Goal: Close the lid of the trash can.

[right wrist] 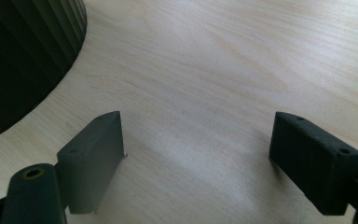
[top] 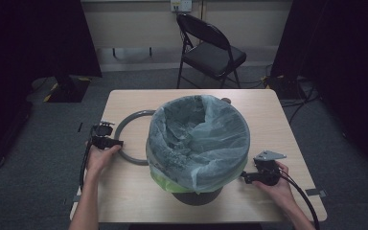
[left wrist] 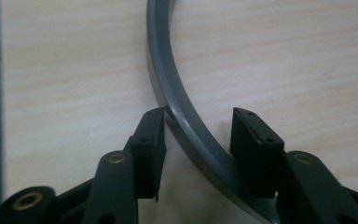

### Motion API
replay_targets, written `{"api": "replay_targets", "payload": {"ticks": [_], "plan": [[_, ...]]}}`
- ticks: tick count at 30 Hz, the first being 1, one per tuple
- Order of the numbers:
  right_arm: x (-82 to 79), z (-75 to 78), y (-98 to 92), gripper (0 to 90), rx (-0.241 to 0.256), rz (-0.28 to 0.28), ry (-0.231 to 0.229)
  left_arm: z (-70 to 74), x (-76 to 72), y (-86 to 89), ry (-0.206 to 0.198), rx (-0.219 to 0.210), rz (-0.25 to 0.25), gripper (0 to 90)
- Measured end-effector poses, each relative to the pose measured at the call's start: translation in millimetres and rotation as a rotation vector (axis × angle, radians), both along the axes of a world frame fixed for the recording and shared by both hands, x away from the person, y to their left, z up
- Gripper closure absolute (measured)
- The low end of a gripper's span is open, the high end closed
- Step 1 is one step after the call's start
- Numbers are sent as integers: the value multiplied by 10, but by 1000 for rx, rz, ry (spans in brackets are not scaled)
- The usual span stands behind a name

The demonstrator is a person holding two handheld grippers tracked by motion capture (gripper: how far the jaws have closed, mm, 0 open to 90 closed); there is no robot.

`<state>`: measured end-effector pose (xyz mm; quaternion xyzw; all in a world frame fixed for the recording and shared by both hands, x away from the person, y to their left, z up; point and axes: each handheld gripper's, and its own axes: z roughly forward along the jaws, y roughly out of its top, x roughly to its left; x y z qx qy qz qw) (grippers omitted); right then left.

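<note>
A pale wooden bench (top: 124,191) stands on grey carpet, with a black folding chair (top: 210,48) behind it near the far wall. In the middle of the bench sits a dark bin (top: 197,143) lined with a clear plastic bag (top: 172,132) folded out over its rim. To the bin's left a grey ring (top: 124,124) lies flat on the wood, partly hidden by the bin. The left claw (top: 116,143) is at the near left arc of the ring; in the left gripper view its jaws stand apart, one on each side of the ring (left wrist: 186,116), the band running between them with one jaw just touching its outer edge. The right claw (top: 244,179) rests low on the bench just beside the bin's right side, jaws wide apart over bare wood and holding nothing, the bin's ribbed wall (right wrist: 23,56) close by.
</note>
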<state>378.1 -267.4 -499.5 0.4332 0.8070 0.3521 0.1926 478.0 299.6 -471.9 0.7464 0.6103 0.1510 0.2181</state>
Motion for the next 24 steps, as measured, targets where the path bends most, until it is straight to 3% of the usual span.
{"api": "replay_targets", "payload": {"ticks": [2, 4, 9, 11, 16, 24], "plan": [[0, 0, 0, 165, 0, 0, 0, 11, -11, 68, 17, 4, 45, 607], [0, 0, 0, 165, 0, 0, 0, 18, -6, 97, 28, -17, 53, 607], [4, 0, -2, 165, -1, 4, -1, 53, 82, 9, 87, 37, 77, 603], [7, -2, -4, 165, 2, 9, -2, 56, 92, 21, 85, 38, 78, 620], [8, -2, -5, 165, 2, 11, -2, 52, 90, 57, 73, 40, 87, 767], [9, -2, -5, 165, 2, 11, -2, 43, 83, 90, 60, 15, 86, 790]]}}
